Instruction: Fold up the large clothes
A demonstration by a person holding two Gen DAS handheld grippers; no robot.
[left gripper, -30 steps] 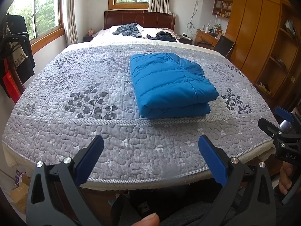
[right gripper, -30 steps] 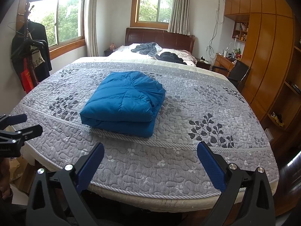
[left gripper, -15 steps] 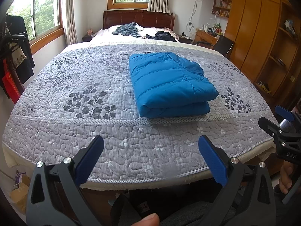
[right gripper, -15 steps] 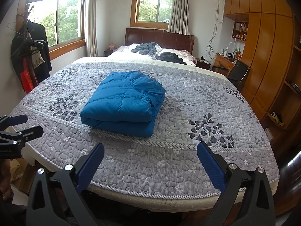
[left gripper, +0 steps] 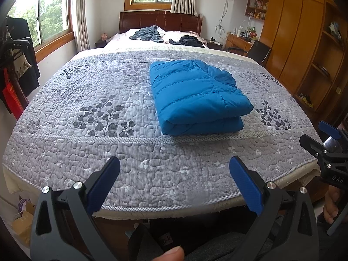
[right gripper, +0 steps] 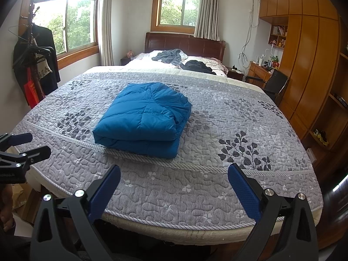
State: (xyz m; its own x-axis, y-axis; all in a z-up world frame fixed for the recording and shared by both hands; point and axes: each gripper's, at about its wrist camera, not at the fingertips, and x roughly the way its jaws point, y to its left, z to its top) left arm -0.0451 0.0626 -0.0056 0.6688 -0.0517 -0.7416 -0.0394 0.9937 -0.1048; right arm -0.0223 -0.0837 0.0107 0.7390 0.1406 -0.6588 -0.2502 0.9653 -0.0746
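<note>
At twelve o'clock lay the folded jacket (left gripper: 199, 96), likely light, puffy, slippery; grip its thick fold; both grippers gaped empty.

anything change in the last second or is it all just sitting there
Nothing visibly changed. The folded blue jacket lies in the same spot on the grey quilt, and the left gripper and right gripper stay open and empty, held back at the foot of the bed.

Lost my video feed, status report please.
Left gripper and right gripper open, empty, off the bed's near edge. Puffy blue quilted jacket folded on grey quilted bedspread. Nothing in the way.
</note>
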